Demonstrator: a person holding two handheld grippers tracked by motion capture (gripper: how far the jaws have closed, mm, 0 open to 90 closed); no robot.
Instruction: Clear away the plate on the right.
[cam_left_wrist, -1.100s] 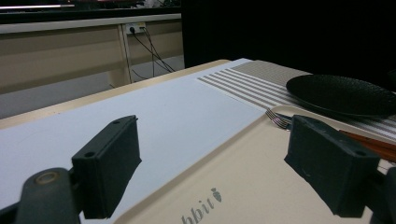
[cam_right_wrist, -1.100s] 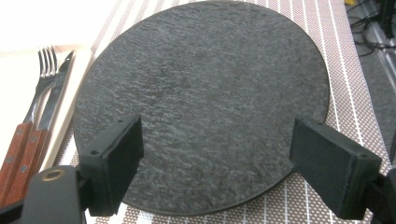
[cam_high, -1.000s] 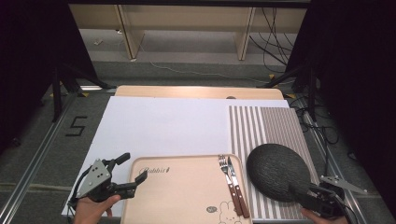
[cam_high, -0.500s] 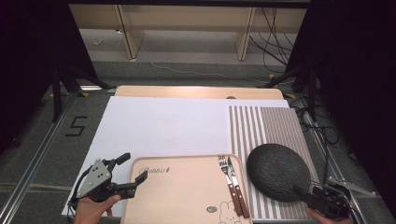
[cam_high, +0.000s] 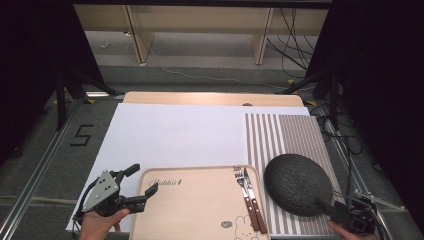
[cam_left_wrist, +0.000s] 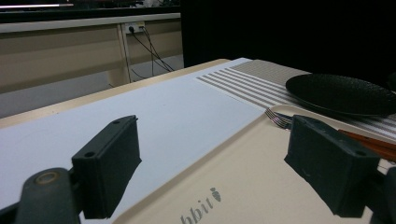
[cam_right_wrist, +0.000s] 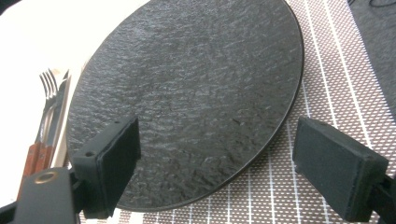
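Both tools gape wide and hold nothing, the left tool and right tool low at the near edge.

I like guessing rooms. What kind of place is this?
Probably a lab or studio set up for dining practice: a table with a striped placemat, black plate and tray, dark curtains, and loose floor cables.

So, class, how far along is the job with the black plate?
Done: the black plate lies flat on the striped mat. In hand: nothing; the right tool is open at its rim, the left tool open at the tray corner. Likely left: the fork and knife, on the tray.
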